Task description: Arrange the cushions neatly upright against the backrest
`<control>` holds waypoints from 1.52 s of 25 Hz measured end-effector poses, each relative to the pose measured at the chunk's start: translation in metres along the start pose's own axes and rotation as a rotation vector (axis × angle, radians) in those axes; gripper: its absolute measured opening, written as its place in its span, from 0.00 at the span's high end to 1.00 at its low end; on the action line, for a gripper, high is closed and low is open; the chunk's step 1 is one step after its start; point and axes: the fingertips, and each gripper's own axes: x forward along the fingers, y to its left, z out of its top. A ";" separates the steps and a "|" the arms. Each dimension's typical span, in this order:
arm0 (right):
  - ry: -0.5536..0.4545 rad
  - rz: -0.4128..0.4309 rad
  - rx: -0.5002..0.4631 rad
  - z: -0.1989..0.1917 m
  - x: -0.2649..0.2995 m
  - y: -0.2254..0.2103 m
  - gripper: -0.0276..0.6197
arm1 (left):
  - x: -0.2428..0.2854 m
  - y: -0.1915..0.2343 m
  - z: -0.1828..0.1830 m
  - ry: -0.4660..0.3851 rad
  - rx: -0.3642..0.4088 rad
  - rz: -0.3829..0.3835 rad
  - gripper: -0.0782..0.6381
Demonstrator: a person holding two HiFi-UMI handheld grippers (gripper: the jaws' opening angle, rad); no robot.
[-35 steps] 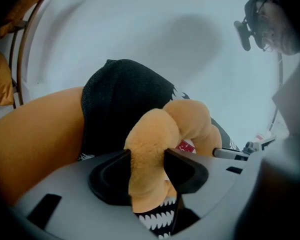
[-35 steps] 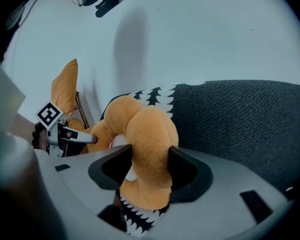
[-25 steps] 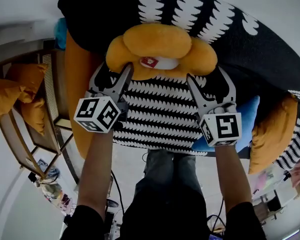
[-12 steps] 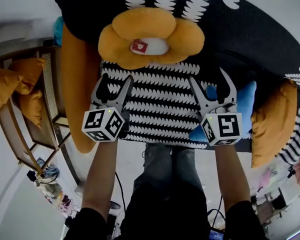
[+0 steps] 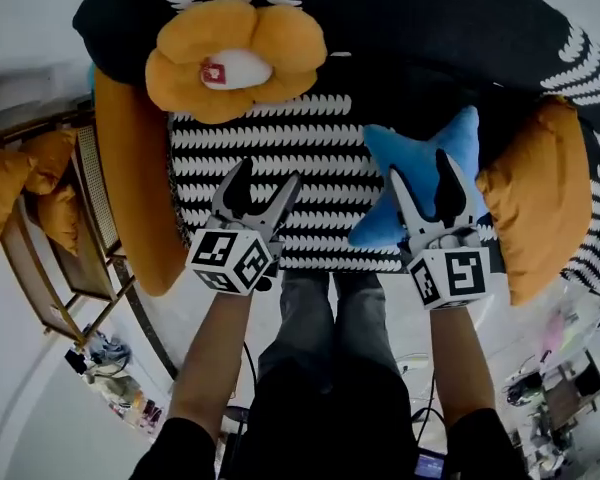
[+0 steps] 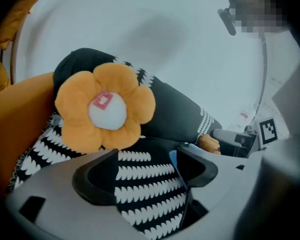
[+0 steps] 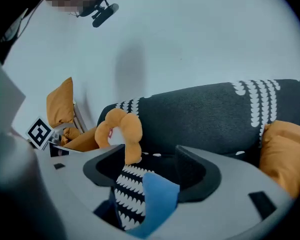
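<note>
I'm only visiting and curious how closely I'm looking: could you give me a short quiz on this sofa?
1. True or false: the flower cushion stands against the backrest.
2. The star cushion is: A blue, B orange, C white.
3. What does the star lie on?
Key: 1 true; 2 A; 3 the seat.

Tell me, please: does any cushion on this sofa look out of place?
Yes. The blue star cushion lies on the seat near its front edge, away from the backrest, whereas the flower cushion stands upright against it. So the star looks not yet arranged.
</note>
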 end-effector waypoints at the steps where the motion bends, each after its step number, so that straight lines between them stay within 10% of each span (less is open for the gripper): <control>1: 0.000 -0.016 0.008 -0.005 -0.011 -0.009 0.45 | 0.006 -0.013 -0.005 0.015 0.010 -0.021 0.36; 15: 0.054 -0.267 0.282 -0.108 -0.139 -0.109 0.46 | 0.100 -0.124 -0.053 0.133 -0.154 -0.160 0.35; 27: 0.072 -0.177 0.848 -0.171 -0.120 -0.127 0.22 | 0.146 -0.141 -0.070 0.238 -0.243 -0.174 0.30; 38: 0.123 -0.094 0.859 -0.162 -0.108 -0.119 0.21 | 0.138 -0.141 -0.069 0.249 -0.308 -0.289 0.38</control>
